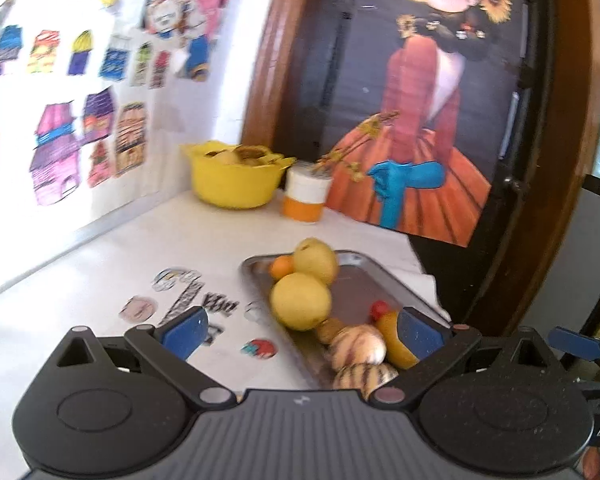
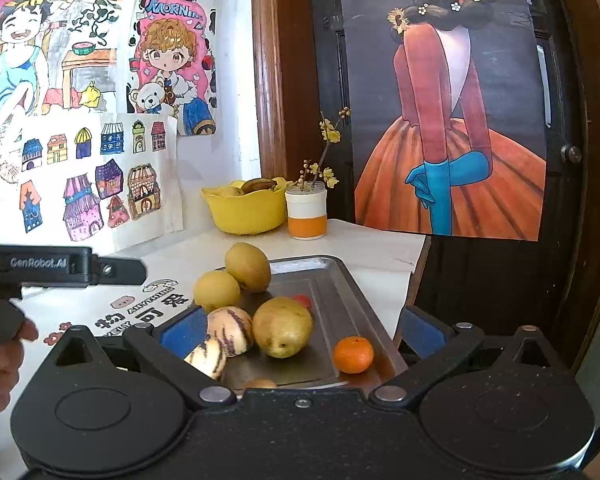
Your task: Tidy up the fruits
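Note:
A metal tray on the white table holds the fruit. In the right wrist view I see a big yellow-brown pear, a mandarin, two striped melons, two more yellow pears and a small red fruit. My right gripper hangs open over the tray's near end, gripping nothing. My left gripper is open too, at the tray's left side above a yellow pear and the striped melons. A small orange lies at the far end.
A yellow bowl with brownish fruit and a white-and-orange cup holding a flower twig stand at the back by the wall. Stickers mark the tabletop left of the tray. The table's right edge drops off beside a dark door. A hand holds the left gripper's handle.

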Tool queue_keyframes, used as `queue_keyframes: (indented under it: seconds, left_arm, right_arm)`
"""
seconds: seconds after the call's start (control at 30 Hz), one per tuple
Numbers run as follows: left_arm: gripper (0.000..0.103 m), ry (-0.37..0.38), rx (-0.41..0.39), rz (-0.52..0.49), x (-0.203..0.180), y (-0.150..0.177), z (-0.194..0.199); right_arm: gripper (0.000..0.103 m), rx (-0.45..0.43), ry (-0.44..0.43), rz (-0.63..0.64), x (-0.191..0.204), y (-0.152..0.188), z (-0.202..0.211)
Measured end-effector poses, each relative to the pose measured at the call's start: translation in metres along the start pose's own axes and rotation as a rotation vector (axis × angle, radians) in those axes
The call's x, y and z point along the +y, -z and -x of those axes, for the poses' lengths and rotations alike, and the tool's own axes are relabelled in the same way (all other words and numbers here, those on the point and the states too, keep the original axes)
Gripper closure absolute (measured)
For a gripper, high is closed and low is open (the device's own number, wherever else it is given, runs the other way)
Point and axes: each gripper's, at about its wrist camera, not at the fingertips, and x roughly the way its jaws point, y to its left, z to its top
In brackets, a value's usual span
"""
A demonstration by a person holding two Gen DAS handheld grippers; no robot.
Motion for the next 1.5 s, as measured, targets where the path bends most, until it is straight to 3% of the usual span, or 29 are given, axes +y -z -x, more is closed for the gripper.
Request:
queue_keyframes:
  seconds: [0.17,0.47,0.73,1.13,1.5]
  left_arm:
    - [0.0,-0.013,0.026,0.062,0.018,0.013,0.014]
    - [0.0,-0.087,-0.016,-0.003,0.026,0.034,0.042]
    - [0.0,-0.078,-0.014,0.049,0.041,0.043,0.06]
    - [0.0,-0.121,-0.041,0.032,0.05,0.061,0.078]
    - [0.0,-0.144,-0.034,-0.009,0.052,0.076,0.088]
  right_arm:
    - [0.001,0.005,0.013,-0.021,0.013,0.003,0.004]
    - [0.001,0.013,0.039,-0.014,0.035,0.009,0.016]
    - [0.001,0.009,0.058,0.001,0.053,0.016,0.03]
    - [0.001,-0.02,0.099,-0.034,0.073,0.038,0.041]
    - [0.001,-0.023,0.089,0.015,0.092,0.055,0.04]
